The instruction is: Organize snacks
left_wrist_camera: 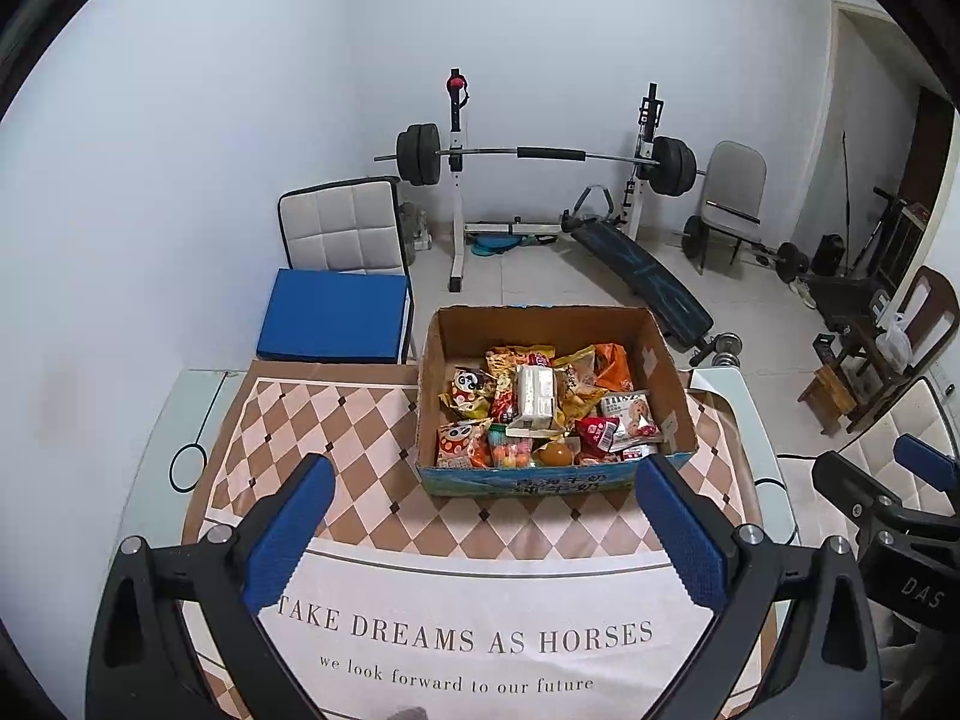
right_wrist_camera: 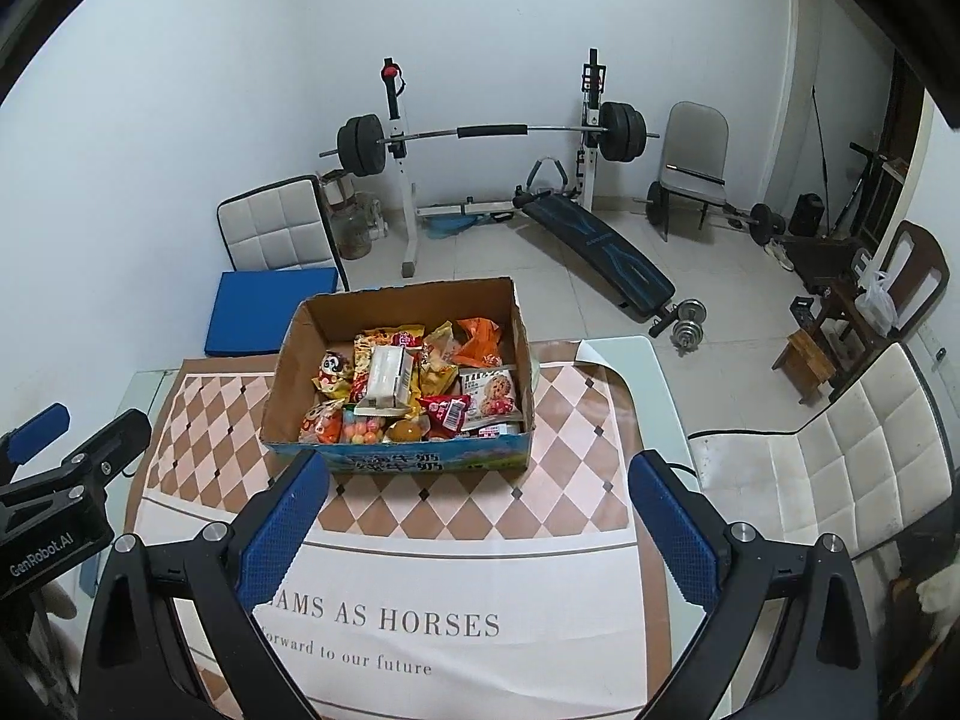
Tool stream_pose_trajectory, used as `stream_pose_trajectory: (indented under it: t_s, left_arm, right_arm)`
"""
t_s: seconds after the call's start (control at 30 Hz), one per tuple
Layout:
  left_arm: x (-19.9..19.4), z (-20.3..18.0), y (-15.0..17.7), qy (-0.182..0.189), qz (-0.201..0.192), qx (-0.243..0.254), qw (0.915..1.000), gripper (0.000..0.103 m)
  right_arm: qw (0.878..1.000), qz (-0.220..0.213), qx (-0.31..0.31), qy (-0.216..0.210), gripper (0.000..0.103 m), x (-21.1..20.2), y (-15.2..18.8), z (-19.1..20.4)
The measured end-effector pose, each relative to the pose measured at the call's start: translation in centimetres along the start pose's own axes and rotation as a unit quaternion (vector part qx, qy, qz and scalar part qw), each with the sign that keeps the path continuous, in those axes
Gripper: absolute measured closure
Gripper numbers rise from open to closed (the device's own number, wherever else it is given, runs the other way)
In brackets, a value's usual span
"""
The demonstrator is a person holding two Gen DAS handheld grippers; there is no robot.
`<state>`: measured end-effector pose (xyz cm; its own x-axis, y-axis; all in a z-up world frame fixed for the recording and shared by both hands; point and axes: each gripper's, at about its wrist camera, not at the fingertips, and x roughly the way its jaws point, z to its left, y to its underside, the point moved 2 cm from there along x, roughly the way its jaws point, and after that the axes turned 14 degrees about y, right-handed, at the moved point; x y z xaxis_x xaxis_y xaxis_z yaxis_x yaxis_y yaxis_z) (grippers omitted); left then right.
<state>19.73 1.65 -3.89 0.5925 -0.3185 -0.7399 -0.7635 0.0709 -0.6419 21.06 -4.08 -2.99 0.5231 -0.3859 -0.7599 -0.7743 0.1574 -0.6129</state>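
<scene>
An open cardboard box (left_wrist_camera: 666,372) (right_wrist_camera: 288,384) full of several snack packets stands at the far side of the table. On top of the pile lies a white carton (left_wrist_camera: 537,393) (right_wrist_camera: 387,381), with a cookie packet (left_wrist_camera: 627,414) (right_wrist_camera: 489,393) to its right. My left gripper (left_wrist_camera: 486,483) hovers over the tablecloth in front of the box, open and empty. My right gripper (right_wrist_camera: 477,480) is also open and empty, just short of the box's front wall. Each gripper shows at the edge of the other's view.
A checked tablecloth (left_wrist_camera: 360,420) (right_wrist_camera: 576,420) with printed words covers the table. A chair with a blue cushion (left_wrist_camera: 336,315) stands behind the table on the left, a white padded chair (right_wrist_camera: 840,468) on the right. A barbell rack (left_wrist_camera: 540,156) and bench sit farther back.
</scene>
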Motion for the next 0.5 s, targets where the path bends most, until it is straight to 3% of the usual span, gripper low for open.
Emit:
stream_pose_trajectory:
  t_s: [0.5]
  left_arm:
    - [1.2,0.4,-0.1,-0.001,0.007,0.001,1.0000,0.000]
  right_arm:
    - [1.000,-0.006,-0.003,0.008,0.001,1.1,-1.0,0.1]
